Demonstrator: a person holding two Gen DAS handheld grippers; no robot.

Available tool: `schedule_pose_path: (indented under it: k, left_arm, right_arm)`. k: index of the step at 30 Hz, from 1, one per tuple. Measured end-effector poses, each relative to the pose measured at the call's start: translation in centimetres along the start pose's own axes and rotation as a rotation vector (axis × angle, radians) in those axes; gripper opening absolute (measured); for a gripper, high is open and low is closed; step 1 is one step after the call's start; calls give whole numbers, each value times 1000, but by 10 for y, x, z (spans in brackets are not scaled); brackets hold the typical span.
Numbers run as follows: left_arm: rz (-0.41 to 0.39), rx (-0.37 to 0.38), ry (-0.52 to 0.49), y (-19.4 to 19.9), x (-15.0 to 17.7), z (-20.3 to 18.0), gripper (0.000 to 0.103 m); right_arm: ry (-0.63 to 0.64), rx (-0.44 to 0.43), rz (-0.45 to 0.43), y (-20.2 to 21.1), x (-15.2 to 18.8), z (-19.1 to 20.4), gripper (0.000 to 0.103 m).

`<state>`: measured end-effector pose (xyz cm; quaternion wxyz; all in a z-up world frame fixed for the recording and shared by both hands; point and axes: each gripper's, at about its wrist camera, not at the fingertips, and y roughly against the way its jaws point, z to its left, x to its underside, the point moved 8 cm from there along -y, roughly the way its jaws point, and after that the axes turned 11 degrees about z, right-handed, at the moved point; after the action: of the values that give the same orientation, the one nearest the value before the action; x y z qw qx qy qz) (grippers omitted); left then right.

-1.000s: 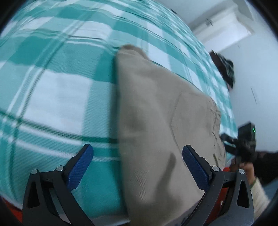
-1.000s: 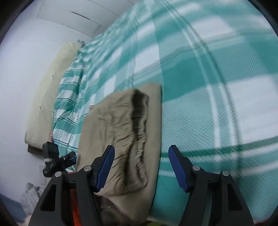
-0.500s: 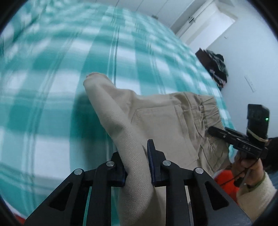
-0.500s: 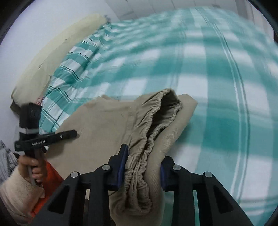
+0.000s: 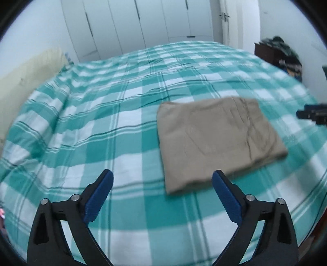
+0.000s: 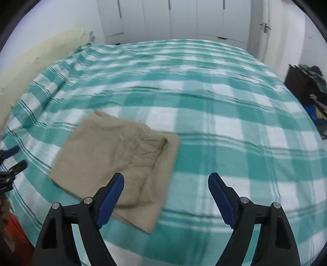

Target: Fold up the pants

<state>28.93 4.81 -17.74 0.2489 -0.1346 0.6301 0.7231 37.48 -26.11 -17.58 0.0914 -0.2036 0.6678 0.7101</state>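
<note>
Both grippers are wide apart with nothing between the blue pads (image 5: 225,196): the left gripper (image 5: 162,184) and the right gripper (image 6: 166,185) have just been opening, and neither touches any cloth. The pants (image 5: 218,143) lie folded in a flat tan rectangle on the green checked bed (image 5: 102,126), ahead of both grippers. White wardrobe doors (image 6: 184,18) stand behind the bed.
</note>
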Motion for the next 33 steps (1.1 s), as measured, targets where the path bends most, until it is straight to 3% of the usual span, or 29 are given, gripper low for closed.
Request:
schedule_pose_path:
  k: [2,6,9,11,13,21,28,33]
  left_arm:
    - [-12,-35,15,17,16,-5,98]
    - [-4,-27,101,53,24,-4,100]
    - [7,-90,165,74,33,3,100]
    - [1,-160,165,89,42,6,100]
    - [1,-178,165,100,50,4,100]
    - [62,-2,214,125,81,-8,100]
    - [103,24,202,133,92,-14,100]
    - [125,58,204,140,99,-18,100]
  right_arm:
    - [-7,14,5,6,18,-3,87]
    - [-15,-7,-33,34,64,14,87]
    - [-13,-42,-91,68,89,36,93]
    - [-7,-47,-131,90,100,51,98]
    - [-4,-46,-152,103,111,64,100]
    - [27,-7,-114,133,147,100,102]
    - [25,-42,-87,152,165,113,102]
    - [7,-35,-10,155,176,119,102]
